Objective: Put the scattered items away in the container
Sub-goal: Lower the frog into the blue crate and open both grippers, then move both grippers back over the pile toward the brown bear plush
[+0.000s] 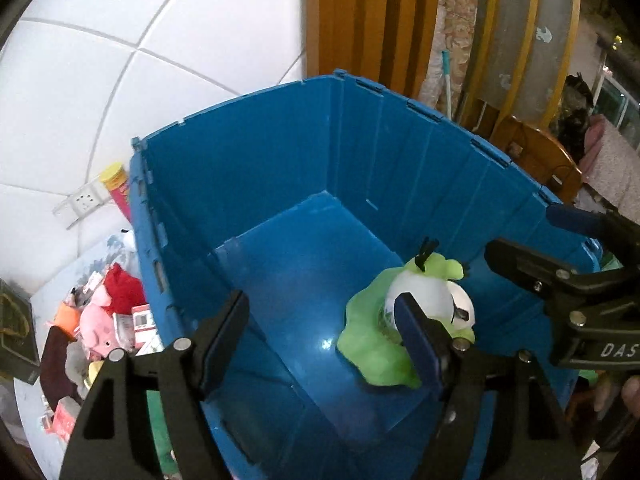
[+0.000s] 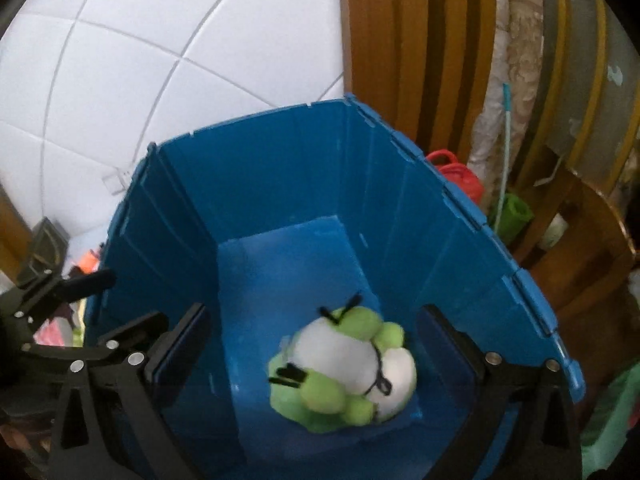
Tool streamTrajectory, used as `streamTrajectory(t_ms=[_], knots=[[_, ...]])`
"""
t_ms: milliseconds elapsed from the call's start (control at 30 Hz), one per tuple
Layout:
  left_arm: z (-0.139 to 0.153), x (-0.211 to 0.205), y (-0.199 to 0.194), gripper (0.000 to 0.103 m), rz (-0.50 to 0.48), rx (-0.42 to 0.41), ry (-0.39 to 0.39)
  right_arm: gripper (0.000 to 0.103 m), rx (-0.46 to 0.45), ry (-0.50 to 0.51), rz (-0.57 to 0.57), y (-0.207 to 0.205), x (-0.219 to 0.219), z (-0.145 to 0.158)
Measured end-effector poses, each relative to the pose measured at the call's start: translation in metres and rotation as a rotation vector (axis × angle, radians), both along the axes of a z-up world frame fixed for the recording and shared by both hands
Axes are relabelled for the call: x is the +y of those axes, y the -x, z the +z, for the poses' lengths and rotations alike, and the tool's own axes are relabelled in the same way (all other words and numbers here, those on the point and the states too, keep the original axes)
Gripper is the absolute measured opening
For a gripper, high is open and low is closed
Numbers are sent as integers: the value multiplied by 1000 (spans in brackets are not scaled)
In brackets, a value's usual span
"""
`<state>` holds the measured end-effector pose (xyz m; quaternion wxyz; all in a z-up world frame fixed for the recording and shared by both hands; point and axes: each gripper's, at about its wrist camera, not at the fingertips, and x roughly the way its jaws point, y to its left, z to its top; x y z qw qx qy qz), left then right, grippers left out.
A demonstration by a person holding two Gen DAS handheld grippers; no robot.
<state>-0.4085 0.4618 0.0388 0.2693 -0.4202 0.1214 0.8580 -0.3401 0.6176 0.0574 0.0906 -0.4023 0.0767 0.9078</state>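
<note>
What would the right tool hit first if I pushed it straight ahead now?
Probably the green and white plush toy lying on the blue bin floor; the open right tool points down at it. Depth is unclear.

You get soft, even daylight in both views, and the white tiled wall is washed nearly to pure white. One small glare spot sits on the floor of the blue container. Shadows are faint. Fisheye bending curves the tile lines and the container's rim, and black vignetting cuts the corners. The green plush toy looks smeared in the right wrist view; everything reads slightly soft.
</note>
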Motion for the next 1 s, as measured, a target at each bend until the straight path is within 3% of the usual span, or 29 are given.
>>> streamTrajectory(t_ms=[200, 400, 733, 1000], knots=[[8, -25, -31, 75, 31, 47, -14, 103, -2, -68, 12, -9, -9, -3], [14, -54, -65, 75, 69, 128, -8, 103, 69, -113, 66, -41, -35, 1], [18, -114, -116, 75, 74, 197, -40, 103, 142, -106, 68, -82, -85, 4], [7, -188, -142, 75, 141, 209, -60, 103, 220, -60, 85, -110, -148, 6]])
